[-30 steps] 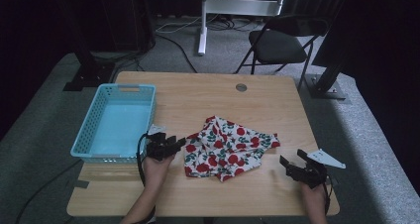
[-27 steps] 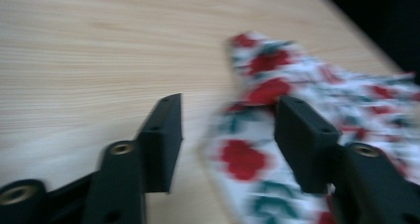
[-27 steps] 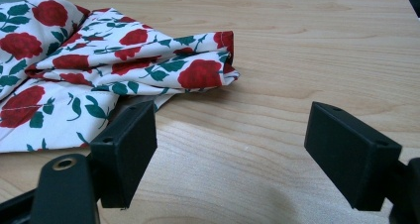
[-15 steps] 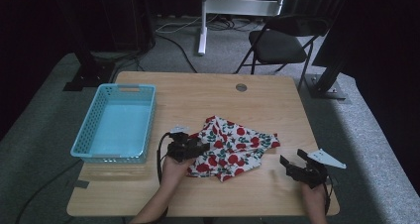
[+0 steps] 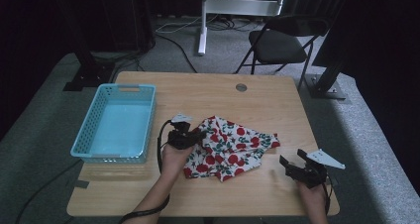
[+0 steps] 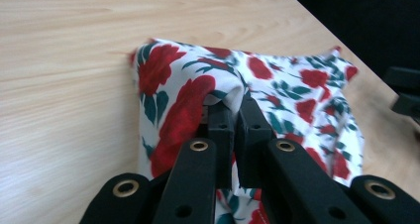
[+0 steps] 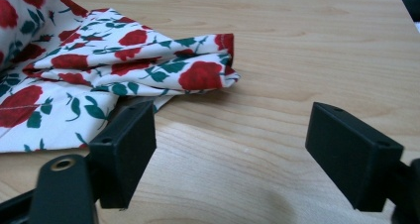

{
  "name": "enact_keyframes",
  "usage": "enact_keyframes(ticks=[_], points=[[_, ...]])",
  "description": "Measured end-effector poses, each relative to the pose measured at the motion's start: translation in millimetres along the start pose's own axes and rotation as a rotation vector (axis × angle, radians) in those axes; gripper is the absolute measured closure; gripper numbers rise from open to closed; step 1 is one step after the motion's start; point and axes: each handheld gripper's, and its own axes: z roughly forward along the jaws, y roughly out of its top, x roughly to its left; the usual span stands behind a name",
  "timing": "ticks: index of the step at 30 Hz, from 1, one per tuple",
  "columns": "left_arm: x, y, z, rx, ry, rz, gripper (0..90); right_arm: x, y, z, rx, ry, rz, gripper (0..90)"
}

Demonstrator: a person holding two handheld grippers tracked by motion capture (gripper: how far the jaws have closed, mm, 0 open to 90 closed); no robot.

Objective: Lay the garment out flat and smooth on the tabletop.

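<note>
Cloth (image 6: 173,105), white cotton-like fabric printed with red roses and green leaves, is pinched in the left gripper (image 6: 232,110): its two black jaws have just been closing and now meet on a raised fold of the fabric, which humps over their tips. No writing or label can be read on anything. The left gripper view gives that bite up close, with pale wood grain of the desk (image 6: 64,50) beside it. The right gripper (image 7: 230,140), near the desk's front right corner, has its jaws spread wide with nothing between them; its view looks across bare wood to a folded, pointed corner of the cloth lying flat just beyond. From the high view the crumpled cloth sits at the middle of the desk's front half. Further off, by the left edge, stands a light blue plastic basket (image 5: 99,115) with lattice walls. Beyond the far edge is a black folding chair (image 5: 277,45) on grey carpet.
</note>
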Motion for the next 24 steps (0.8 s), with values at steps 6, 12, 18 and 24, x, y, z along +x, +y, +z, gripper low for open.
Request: enact_keyframes(ticks=[6,12,18,24], points=[[22.3,-7.8,-13.9,-0.001,0.062,-0.039,85.9,8.2,0.2,1.6,0.015,-0.010,-0.077,17.6],[34.2,-20.4,-22.6,0.018,0.220,-0.026,68.9,6.5,0.7,2.4,0.025,0.022,-0.063,17.6],[40.3,-41.6,-27.8,0.035,0.268,-0.052,50.8,5.7,1.1,3.8,0.040,0.053,-0.060,17.5],[23.6,-59.5,-35.3,0.049,0.295,0.017,43.8,4.5,1.3,4.4,0.051,0.059,-0.047,17.6]])
